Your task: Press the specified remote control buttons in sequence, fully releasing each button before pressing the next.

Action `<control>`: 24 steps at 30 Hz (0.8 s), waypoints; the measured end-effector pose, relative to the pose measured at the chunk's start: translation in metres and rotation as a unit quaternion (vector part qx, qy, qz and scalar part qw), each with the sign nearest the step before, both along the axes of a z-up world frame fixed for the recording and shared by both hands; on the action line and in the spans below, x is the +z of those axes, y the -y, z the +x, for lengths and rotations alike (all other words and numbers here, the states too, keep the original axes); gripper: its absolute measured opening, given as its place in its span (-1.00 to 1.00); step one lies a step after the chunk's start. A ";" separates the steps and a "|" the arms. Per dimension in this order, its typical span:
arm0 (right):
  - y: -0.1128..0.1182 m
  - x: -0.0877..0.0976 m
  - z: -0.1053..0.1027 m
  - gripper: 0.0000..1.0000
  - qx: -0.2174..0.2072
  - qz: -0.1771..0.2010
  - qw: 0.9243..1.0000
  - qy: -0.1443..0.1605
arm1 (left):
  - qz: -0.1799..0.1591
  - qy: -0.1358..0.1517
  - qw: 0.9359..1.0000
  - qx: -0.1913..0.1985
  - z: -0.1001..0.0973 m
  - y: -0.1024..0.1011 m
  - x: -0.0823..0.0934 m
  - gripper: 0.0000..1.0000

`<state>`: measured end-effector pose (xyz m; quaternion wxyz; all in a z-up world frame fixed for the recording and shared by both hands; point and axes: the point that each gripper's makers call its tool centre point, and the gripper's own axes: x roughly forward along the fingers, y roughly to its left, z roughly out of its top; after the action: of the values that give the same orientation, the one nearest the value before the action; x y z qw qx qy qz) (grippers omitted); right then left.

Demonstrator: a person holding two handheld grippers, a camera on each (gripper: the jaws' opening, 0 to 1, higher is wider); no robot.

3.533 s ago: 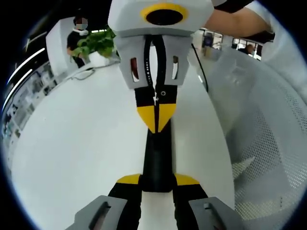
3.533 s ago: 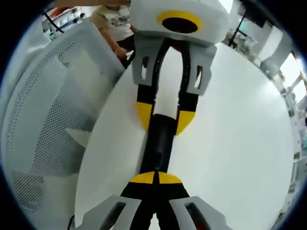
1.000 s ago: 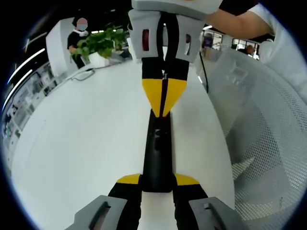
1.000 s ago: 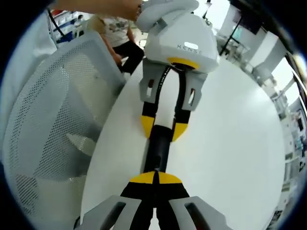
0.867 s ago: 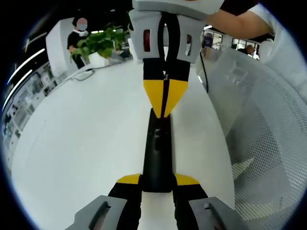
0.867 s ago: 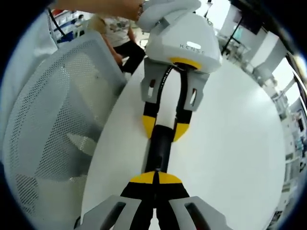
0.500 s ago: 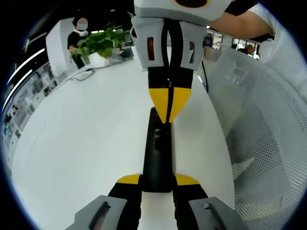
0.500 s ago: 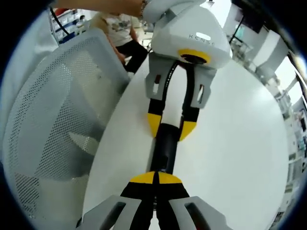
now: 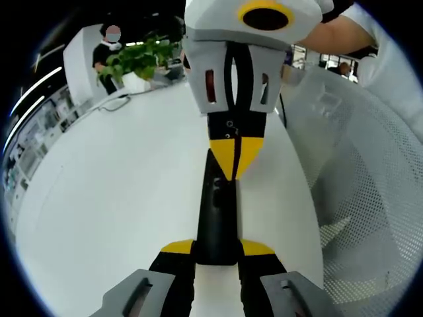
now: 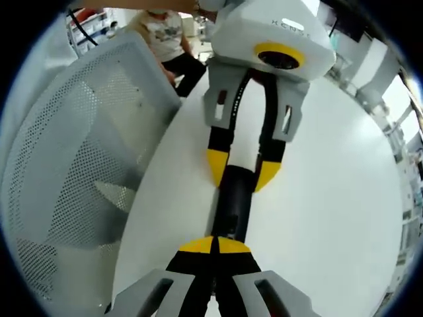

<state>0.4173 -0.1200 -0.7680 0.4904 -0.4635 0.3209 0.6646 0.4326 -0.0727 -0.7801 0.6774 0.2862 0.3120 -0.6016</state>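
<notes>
Since a second ago my right gripper [image 9: 232, 158] has advanced along the remote [image 9: 216, 218] — jaws closed; left gripper [image 10: 239, 177] clamps it on the table [image 9: 106, 198]. Next, I judge: press down, then lift clear.

Remote [image 9: 217, 218] between both grippers' fingers [image 9: 178, 248]

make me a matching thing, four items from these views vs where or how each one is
Things:
1. remote control
2. left claw
3. right claw
4. potted plant

States or places:
a. jaws shut together, tip pointed down at the remote's black face
b. green, at the far edge of the white table
c. long, black, lying on the table between the two claws
d. jaws clamped on the sides of the remote's end

Pairs: 1-c, 2-d, 3-a, 4-b
</notes>
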 end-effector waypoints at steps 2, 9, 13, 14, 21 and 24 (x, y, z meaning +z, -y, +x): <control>0.000 0.000 0.000 -1.00 0.000 0.000 1.000 -0.001 | 0.000 0.000 1.000 0.000 0.000 0.000 0.000 -0.53; 0.000 -0.003 -0.001 -1.00 0.003 -0.004 1.000 -0.001 | -0.002 -0.001 1.000 0.001 0.000 0.001 0.000 -0.53; 0.000 -0.004 -0.002 -1.00 0.004 -0.004 1.000 -0.003 | -0.006 -0.002 1.000 0.004 0.000 0.001 0.000 -0.53; 0.000 -0.004 -0.002 -1.00 0.003 -0.004 1.000 -0.004 | -0.006 -0.002 1.000 0.004 0.000 0.001 0.000 -0.53; 0.000 -0.006 -0.002 -1.00 0.002 -0.008 1.000 -0.009 | 0.001 -0.006 1.000 0.001 -0.001 0.001 0.001 -0.53; 0.000 -0.006 -0.002 -1.00 0.001 -0.010 1.000 -0.011 | 0.001 -0.006 1.000 0.000 -0.002 0.001 0.001 -0.54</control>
<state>0.4153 -0.1202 -0.7740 0.4819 -0.4614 0.3324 0.6667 0.4309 -0.0738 -0.7795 0.6750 0.2831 0.3169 -0.6032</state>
